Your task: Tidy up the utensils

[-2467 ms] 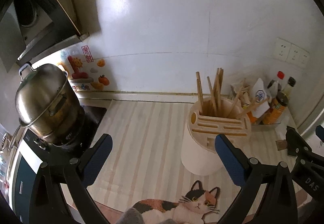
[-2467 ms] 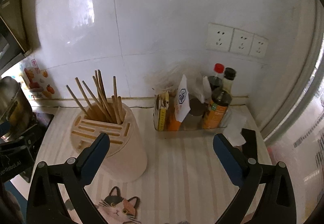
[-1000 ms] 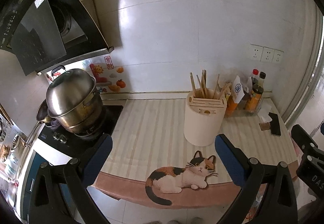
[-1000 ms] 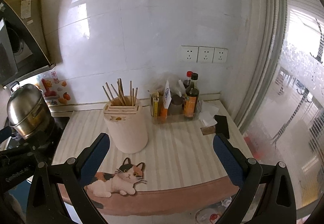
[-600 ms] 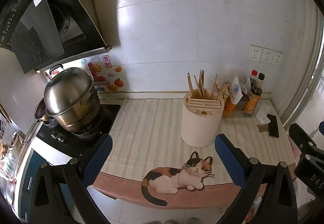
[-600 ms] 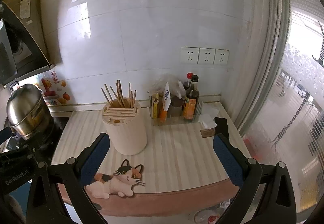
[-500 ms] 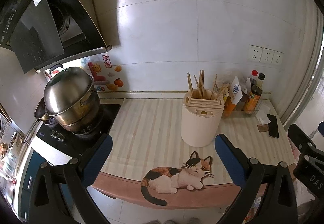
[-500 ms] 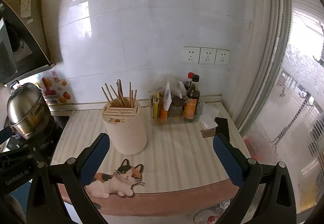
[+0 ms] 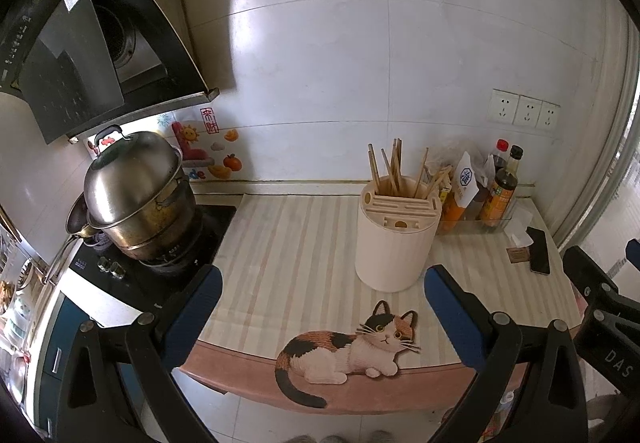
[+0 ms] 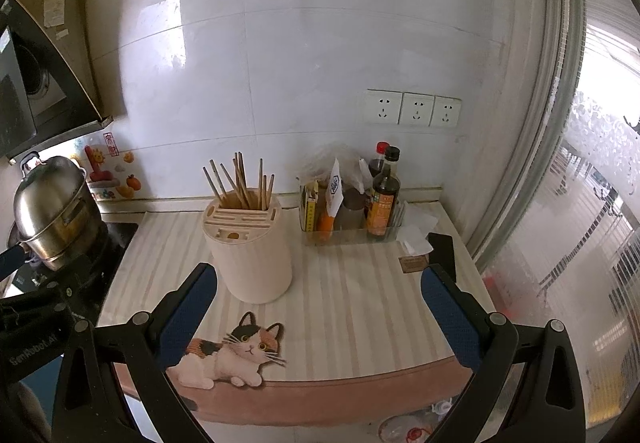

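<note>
Now both tools, left (image 9: 320,307) and right (image 10: 318,303), gape empty, pulled back off the desk (image 9: 288,243); chopsticks (image 9: 396,171) all stand in holder (image 9: 396,243) at 1 o'clock; task looks done.

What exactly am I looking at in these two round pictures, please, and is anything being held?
Each picture comes from a fisheye camera on a hand-held two-finger tool, looking forward between its blue-padded fingers. There is no robot arm; a person carries both. The left tool and right tool are both open and hold nothing. They hang in front of a striped kitchen counter. On it stand a cream utensil holder with chopsticks in it, a clear tray of sauce bottles and a dark phone. A steel pot sits on the stove at the left.
</note>
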The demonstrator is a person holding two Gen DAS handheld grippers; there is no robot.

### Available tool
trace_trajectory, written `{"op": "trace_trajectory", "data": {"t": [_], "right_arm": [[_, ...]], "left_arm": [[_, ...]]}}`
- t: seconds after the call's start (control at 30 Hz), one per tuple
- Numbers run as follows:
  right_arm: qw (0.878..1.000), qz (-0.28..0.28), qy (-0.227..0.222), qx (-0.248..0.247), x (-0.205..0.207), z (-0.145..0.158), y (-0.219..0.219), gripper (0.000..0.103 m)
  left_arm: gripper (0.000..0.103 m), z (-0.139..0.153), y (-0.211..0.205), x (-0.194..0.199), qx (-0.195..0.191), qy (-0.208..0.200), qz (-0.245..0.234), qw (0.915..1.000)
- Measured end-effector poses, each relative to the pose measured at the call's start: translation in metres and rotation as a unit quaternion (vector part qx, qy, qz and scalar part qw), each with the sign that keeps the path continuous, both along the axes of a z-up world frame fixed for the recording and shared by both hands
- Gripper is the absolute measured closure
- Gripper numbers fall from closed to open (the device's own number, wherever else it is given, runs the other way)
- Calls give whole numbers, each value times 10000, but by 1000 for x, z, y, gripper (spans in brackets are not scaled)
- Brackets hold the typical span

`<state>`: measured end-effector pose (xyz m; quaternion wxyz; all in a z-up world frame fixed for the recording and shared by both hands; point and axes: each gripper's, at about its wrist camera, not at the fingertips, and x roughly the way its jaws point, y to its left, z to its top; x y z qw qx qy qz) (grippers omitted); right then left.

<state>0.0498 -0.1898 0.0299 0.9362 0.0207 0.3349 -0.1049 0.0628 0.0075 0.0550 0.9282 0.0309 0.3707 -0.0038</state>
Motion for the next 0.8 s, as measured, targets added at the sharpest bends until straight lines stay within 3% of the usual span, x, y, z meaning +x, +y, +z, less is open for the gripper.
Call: {"op": "trace_trajectory", "data": {"t": [0.8], "right_arm": [[10000,20,1,-53,6,0,-3,0]], "left_arm": [[0,-1,-4,14,-12,11,59,10000]]}}
